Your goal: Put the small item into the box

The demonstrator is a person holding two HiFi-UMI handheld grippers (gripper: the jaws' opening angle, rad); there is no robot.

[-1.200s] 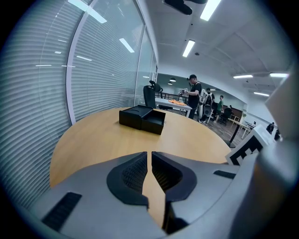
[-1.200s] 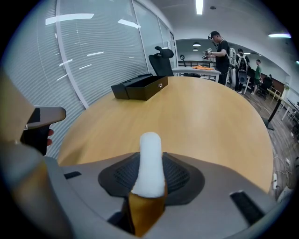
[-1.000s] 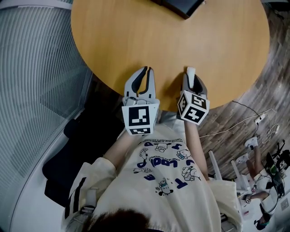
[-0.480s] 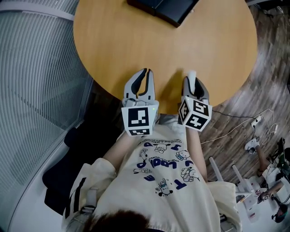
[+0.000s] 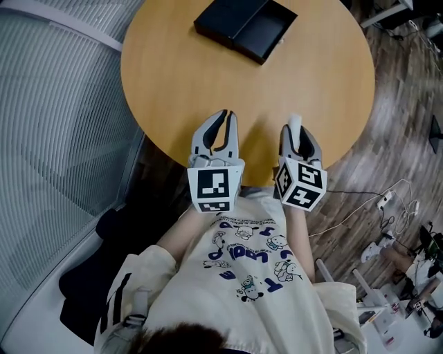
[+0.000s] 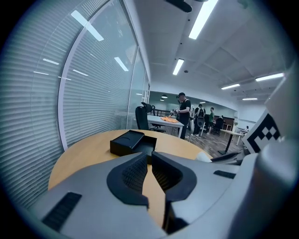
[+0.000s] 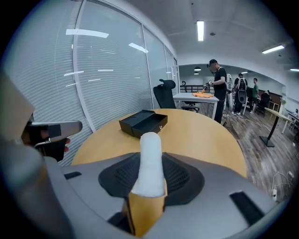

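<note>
While the right tool (image 5: 293, 130) clamps the white small item (image 7: 150, 156) over the counter's (image 5: 180, 83) 6 o'clock edge, the left tool (image 5: 223, 115), at its 9 o'clock, is closed and empty. Black box (image 5: 246, 29) sits open near 12 o'clock, well apart from the item.

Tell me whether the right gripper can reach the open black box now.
Probably yes: nothing stands on the round wooden table between the right gripper, holding a white cylinder, and the open black box.
</note>
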